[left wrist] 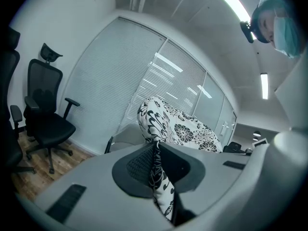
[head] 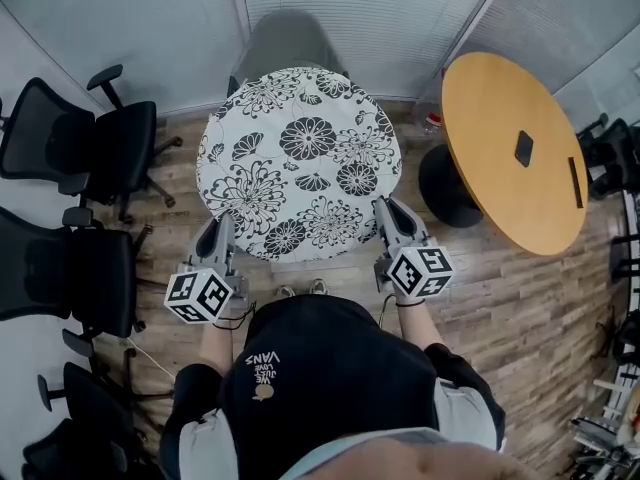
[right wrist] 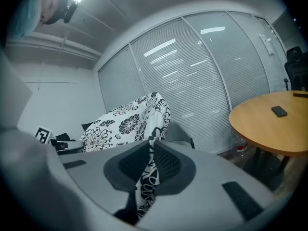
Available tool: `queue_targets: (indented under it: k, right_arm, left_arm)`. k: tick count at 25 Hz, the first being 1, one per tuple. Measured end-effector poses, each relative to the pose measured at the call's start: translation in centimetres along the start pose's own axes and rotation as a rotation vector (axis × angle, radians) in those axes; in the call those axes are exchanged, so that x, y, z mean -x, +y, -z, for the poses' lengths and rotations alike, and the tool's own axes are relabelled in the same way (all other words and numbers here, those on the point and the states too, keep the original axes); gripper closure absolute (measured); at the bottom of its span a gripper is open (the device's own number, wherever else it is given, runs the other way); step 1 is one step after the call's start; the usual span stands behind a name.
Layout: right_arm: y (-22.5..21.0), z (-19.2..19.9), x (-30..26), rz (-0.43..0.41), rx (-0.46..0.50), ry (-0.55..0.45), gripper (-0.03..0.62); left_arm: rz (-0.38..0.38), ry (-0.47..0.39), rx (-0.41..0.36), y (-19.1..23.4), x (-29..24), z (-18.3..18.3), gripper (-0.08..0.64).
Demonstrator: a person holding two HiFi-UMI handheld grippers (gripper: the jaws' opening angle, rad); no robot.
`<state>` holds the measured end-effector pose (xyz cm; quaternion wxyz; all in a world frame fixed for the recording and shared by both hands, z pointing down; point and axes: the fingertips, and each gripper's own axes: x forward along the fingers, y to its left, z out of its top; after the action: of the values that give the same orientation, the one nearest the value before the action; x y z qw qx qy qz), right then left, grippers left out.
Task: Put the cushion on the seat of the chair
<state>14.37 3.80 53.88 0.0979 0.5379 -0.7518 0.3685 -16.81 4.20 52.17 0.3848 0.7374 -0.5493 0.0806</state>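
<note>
A round white cushion (head: 300, 158) with a black flower print is held out flat in front of me, over a grey chair (head: 287, 40) by the window blinds. My left gripper (head: 217, 236) is shut on the cushion's near left edge, and the fabric (left wrist: 159, 177) is pinched between its jaws. My right gripper (head: 388, 218) is shut on the near right edge, with the cloth (right wrist: 147, 177) clamped between its pads. Only the grey chair's backrest (right wrist: 180, 134) shows behind the cushion; its seat is hidden under it.
Several black office chairs (head: 95, 148) stand along the left wall. A round wooden table (head: 510, 148) with a small black object (head: 523, 148) on it is at the right. A bottle (head: 431, 123) stands on the wood floor by the table's base.
</note>
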Motion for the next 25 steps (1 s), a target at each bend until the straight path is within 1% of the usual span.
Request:
queue_targets:
  k: [6, 13, 21, 25]
  right_arm:
    - [-0.13, -0.10, -0.44, -0.023, 0.020, 0.014, 0.554]
    - [-0.47, 0.07, -0.74, -0.023, 0.023, 0.020, 0.554]
    - [-0.08, 0.38, -0.61, -0.002, 0.024, 0.004, 0.554]
    - [0.41, 0.48, -0.10, 0.034, 0.021, -0.018, 0.554]
  left_arm:
    - [-0.010, -0.015, 0.003, -0.24, -0.10, 0.20, 0.520]
    - [-0.019, -0.016, 0.011, 0.17, -0.40, 0.61, 0.519]
    - [0.007, -0.018, 0.011, 0.49, -0.68, 0.79, 0.518]
    - [0.048, -0.010, 0.003, 0.64, -0.90, 0.48, 0.518]
